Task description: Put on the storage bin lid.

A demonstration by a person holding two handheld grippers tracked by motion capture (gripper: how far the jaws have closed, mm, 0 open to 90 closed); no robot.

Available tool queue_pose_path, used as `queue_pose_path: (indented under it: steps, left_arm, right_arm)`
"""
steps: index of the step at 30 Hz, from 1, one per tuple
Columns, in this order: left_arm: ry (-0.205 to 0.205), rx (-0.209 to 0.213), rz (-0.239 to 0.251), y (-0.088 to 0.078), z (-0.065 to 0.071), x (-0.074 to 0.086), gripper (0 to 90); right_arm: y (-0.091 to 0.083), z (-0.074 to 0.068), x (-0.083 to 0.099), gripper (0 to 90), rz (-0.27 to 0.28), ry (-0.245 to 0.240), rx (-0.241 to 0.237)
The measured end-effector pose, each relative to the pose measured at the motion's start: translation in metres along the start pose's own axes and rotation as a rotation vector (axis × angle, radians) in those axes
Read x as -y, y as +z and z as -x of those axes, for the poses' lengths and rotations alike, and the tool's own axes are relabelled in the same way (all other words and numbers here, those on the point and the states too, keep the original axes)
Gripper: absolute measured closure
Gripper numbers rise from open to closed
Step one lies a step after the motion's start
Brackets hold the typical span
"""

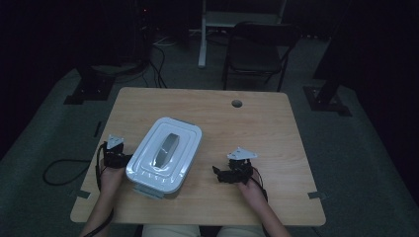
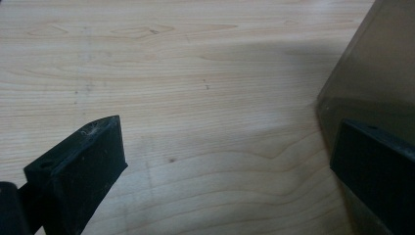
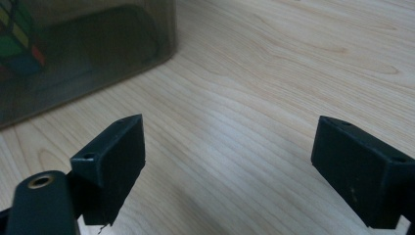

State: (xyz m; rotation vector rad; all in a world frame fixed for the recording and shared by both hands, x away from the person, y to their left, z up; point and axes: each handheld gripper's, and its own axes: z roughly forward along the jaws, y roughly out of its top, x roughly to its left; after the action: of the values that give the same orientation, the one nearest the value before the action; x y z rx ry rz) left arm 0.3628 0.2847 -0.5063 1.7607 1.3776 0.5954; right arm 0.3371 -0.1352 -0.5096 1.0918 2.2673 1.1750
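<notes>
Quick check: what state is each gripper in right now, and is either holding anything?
Left gripper: open, holding nothing, beside the lidded box.
Right gripper: open, holding nothing, over bare table.

The box has smoky walls, so whatever's inside is mostly a blur, just some coloured squares cut off at the right gripper view's edge. Box also runs off frame in the left gripper view.

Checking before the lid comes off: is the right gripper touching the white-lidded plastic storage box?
Apart. In the high view, bare wooden table separates the right gripper from the white-lidded plastic storage box; its fingers stand open.
</notes>
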Motion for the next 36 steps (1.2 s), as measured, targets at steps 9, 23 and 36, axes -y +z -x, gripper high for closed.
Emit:
queue_pose_path:
  steps: [9,23,36]
  left_arm:
    - [0.023,0.039,-0.018,0.000,0.015,0.003,0.7]
    - [0.098,0.086,-0.057,0.005,0.055,0.007,0.7]
    - [0.164,0.158,-0.084,0.009,0.092,0.007,0.7]
  right_arm:
    - [0.003,-0.004,-0.001,13.6,0.004,0.007,-0.008]
    - [0.001,-0.001,0.001,13.5,0.021,0.028,0.011]
    - [-0.010,0.015,0.005,13.6,0.031,0.051,0.022]
